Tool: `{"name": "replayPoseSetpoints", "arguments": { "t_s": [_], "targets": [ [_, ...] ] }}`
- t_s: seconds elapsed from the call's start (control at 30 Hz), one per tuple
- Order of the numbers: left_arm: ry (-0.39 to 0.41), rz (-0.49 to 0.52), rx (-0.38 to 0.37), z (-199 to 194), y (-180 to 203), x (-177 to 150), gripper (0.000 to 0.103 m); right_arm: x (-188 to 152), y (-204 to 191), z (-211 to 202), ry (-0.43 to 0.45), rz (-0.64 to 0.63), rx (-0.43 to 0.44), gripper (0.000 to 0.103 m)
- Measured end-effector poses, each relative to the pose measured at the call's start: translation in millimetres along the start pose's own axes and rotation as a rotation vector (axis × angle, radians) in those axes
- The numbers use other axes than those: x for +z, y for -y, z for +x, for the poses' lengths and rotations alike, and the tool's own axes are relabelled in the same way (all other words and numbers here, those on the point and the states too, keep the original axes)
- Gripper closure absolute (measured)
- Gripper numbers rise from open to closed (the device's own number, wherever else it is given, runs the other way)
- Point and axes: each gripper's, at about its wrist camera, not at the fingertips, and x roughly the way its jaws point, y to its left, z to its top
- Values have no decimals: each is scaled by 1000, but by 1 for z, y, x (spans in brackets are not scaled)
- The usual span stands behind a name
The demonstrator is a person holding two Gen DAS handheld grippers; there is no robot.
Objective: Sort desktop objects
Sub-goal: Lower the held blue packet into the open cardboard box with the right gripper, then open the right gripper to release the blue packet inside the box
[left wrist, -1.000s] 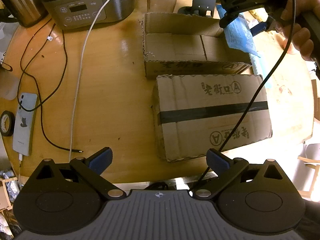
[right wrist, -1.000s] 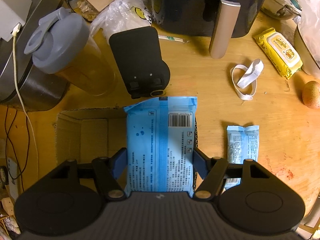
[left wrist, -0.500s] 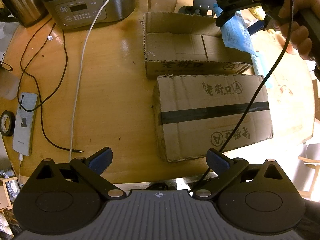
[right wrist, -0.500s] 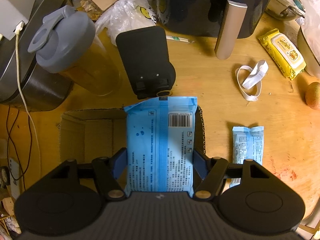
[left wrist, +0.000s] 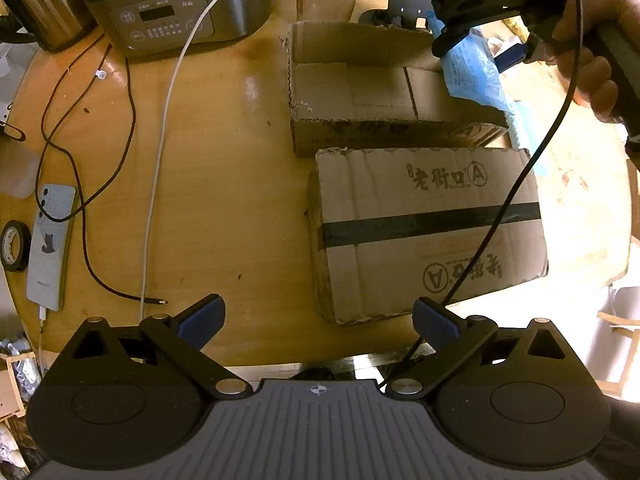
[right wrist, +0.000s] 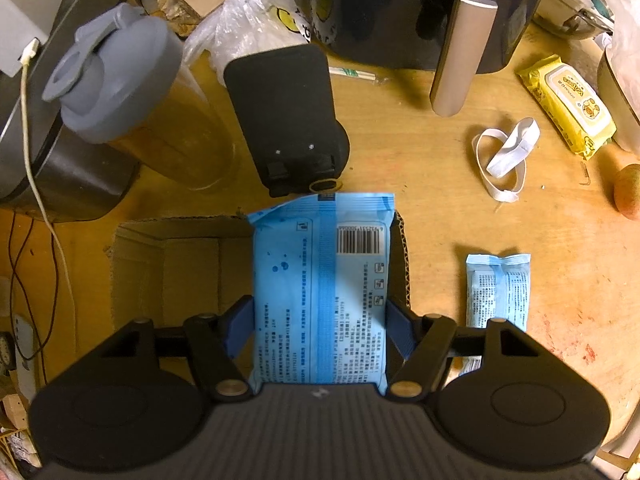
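Observation:
My right gripper (right wrist: 320,316) is shut on a light blue wipes packet (right wrist: 320,288), barcode side up. The packet hangs over the right end of an open cardboard box (right wrist: 176,264). In the left wrist view the same packet (left wrist: 474,74) dangles from the right gripper (left wrist: 476,48) above that box (left wrist: 360,88), with a person's hand (left wrist: 588,60) on the handle. My left gripper (left wrist: 318,316) stands open and holds nothing, low over the table's near edge. A smaller blue packet (right wrist: 500,288) lies on the table to the right of the box.
A closed taped carton (left wrist: 428,232) sits in front of the open box. A rice cooker (left wrist: 168,4), cables (left wrist: 156,168) and a phone (left wrist: 50,240) fill the left side. A grey-lidded jug (right wrist: 132,100), black stand (right wrist: 288,120), air fryer (right wrist: 440,8), white strap (right wrist: 508,156) and yellow wipes pack (right wrist: 568,104) lie behind.
The right gripper with the blue packet has drifted slightly up and away over the open box's right end. My left gripper has stayed still.

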Motion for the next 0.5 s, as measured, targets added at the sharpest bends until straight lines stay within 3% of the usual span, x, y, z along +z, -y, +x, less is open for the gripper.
{"name": "replayPoseSetpoints", "arguments": {
  "t_s": [0.5],
  "targets": [
    [-17, 2, 9, 2, 1, -2, 0, 0, 1, 29, -26, -10, 15, 34]
  ]
}}
